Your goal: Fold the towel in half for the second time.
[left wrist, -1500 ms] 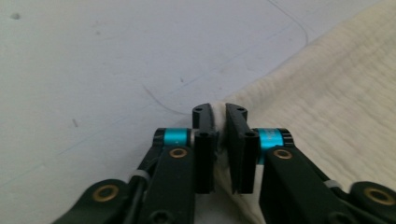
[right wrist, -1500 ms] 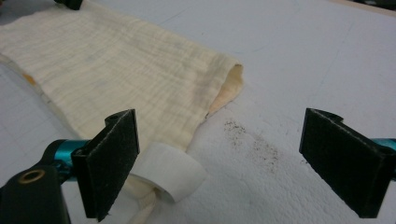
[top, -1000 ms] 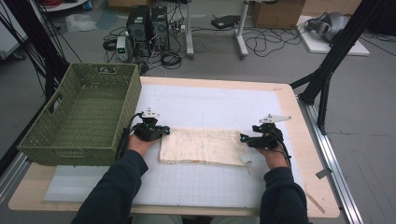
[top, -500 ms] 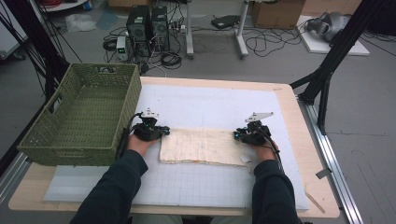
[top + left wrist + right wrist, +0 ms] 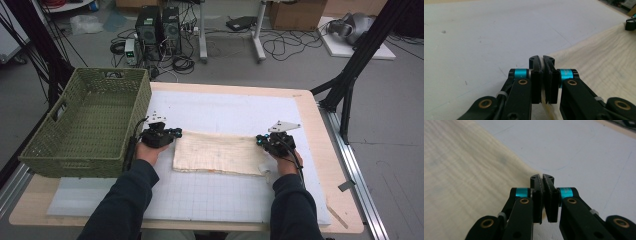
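A cream cloth point(image 5: 220, 154) lies folded flat in the middle of the white mat point(image 5: 225, 110). My left gripper point(image 5: 175, 133) is at the cloth's far left corner. In the left gripper view its jaws point(image 5: 542, 60) are pressed together with a thin strip of the cloth point(image 5: 599, 62) caught between them. My right gripper point(image 5: 259, 140) is at the far right corner. Its jaws point(image 5: 542, 178) are likewise closed on the edge of the cloth point(image 5: 461, 170). The tip of the right gripper point(image 5: 631, 23) shows far off across the cloth in the left gripper view.
A green woven basket point(image 5: 75, 159) stands empty at the left of the table, close beside my left hand. The mat's bare far half stretches beyond the cloth. The wooden table edge point(image 5: 320, 125) runs along the right; cables and computers lie on the floor behind.
My right gripper has moved left, from beyond the cloth's right edge onto its far right corner. The left gripper has stayed at the far left corner.
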`<state>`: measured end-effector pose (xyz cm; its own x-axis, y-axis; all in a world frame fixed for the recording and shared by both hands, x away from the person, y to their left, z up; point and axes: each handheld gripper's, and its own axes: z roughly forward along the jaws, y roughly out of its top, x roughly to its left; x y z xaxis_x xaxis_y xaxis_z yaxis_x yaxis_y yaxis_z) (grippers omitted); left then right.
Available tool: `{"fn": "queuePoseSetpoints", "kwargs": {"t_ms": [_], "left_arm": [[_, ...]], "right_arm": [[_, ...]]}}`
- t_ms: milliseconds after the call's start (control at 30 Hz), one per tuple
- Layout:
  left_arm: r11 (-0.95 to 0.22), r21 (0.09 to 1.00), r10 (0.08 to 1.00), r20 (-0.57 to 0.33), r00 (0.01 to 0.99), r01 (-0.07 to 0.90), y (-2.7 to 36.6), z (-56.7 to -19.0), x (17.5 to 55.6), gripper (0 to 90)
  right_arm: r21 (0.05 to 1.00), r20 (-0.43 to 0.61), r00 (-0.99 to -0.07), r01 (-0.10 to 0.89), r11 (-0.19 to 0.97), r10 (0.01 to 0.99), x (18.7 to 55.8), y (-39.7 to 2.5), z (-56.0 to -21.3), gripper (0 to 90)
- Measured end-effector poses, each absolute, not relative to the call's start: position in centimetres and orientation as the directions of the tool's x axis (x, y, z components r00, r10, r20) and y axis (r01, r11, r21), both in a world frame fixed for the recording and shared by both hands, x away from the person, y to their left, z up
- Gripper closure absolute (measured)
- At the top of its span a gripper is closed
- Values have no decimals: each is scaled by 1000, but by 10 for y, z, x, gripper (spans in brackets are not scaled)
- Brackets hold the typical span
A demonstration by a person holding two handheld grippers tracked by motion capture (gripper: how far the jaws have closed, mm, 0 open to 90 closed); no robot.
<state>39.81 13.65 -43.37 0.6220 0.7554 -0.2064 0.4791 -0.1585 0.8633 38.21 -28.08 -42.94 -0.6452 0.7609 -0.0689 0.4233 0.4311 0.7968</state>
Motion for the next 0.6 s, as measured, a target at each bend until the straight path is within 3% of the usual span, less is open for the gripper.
{"fn": "queuePoseSetpoints", "kwargs": {"t_ms": [267, 600], "left_arm": [[-165, 863, 731, -218, 647, 478, 134, -427, 390, 844], [-236, 881, 701, -138, 700, 410, 133, -414, 373, 844]], "right_arm": [[814, -89, -666, 380, 439, 741, 368, -284, -424, 865], [823, -101, -672, 358, 441, 733, 350, -289, -424, 865]]}}
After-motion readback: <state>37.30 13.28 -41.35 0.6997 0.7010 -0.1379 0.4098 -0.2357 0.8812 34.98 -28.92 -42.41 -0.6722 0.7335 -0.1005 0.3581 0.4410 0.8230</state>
